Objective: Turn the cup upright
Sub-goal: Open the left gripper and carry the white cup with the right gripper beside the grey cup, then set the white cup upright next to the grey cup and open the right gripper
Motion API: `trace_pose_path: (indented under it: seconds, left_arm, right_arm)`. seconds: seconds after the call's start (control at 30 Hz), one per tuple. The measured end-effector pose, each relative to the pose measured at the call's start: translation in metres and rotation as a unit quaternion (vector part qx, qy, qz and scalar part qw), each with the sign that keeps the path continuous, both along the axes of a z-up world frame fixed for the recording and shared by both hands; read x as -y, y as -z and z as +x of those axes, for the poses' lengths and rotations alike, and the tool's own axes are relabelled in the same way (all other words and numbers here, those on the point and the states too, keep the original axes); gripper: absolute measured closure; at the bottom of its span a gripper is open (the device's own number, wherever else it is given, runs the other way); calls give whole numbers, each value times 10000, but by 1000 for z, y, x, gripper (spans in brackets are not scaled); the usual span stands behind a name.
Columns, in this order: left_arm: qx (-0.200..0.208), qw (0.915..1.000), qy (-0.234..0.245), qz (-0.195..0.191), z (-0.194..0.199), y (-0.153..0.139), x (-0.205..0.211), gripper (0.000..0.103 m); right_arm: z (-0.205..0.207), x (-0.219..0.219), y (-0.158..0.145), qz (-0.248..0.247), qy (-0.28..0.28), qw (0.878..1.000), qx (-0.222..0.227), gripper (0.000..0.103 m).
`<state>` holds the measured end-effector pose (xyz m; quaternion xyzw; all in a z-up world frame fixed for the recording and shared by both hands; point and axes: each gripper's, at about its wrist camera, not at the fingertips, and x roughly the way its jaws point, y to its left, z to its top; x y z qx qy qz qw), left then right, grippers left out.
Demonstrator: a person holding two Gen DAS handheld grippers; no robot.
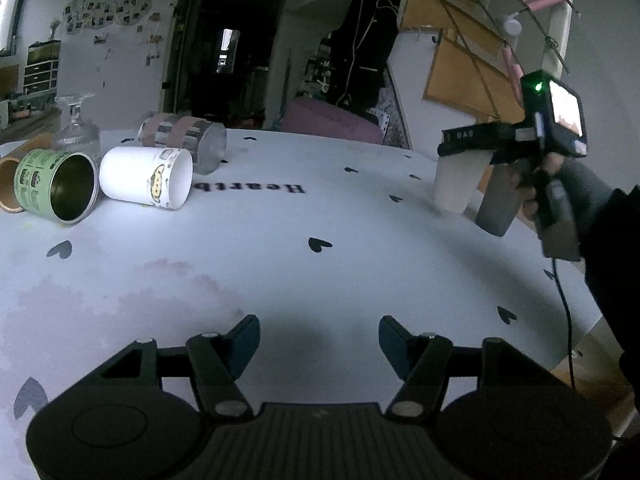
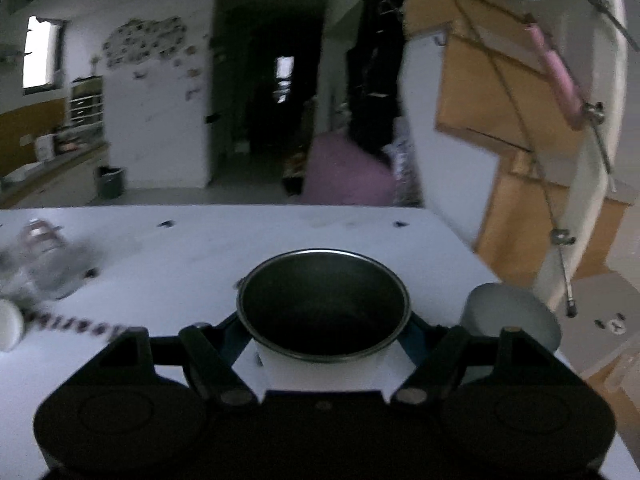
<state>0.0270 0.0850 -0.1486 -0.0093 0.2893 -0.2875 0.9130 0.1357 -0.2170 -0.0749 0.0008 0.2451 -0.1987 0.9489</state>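
My right gripper [image 2: 324,334] is shut on a white cup with a dark inside [image 2: 324,308], held upright with its mouth up, on or just above the table. In the left wrist view the same cup [image 1: 456,184] stands at the far right under the right gripper [image 1: 464,148]. A grey cup [image 2: 508,316] stands just right of it, also in the left wrist view [image 1: 500,200]. My left gripper [image 1: 318,340] is open and empty above the near table. A white mug [image 1: 146,176], a green tin [image 1: 56,186] and a striped metal can [image 1: 184,138] lie on their sides at the far left.
The white tablecloth [image 1: 320,272] has black hearts and lettering. An upside-down glass goblet [image 1: 76,128] stands behind the green tin, and a brown tube [image 1: 8,184] lies at the left edge. The table's right edge [image 1: 592,328] is near the right arm and its cable.
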Motion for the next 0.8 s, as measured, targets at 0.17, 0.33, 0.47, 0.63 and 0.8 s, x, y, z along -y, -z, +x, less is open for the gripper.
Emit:
trace_pose_path:
  seconds: [0.17,0.33,0.47,0.63,0.8]
  left_arm:
    - [9,10000,-19,19,-1,0,-1,37]
    - [-12,10000,-24,32,0,0,0,36]
    - [-7,10000,-41,42,0,0,0,34]
    - [27,9999,-80,69,1,-2,1,34]
    - [81,9997,-164,142,4,-8,3,34]
  right_arm:
    - [8,12,20,-34,295,9995,-65,26]
    - [4,16,22,134,386,9992,0,25]
    - [-1,19,18,340,374,9987,38,10]
    - [-18,12,9,449,274,9985,149,9]
    - [-51,-5,-2,564,140,9977,335,7]
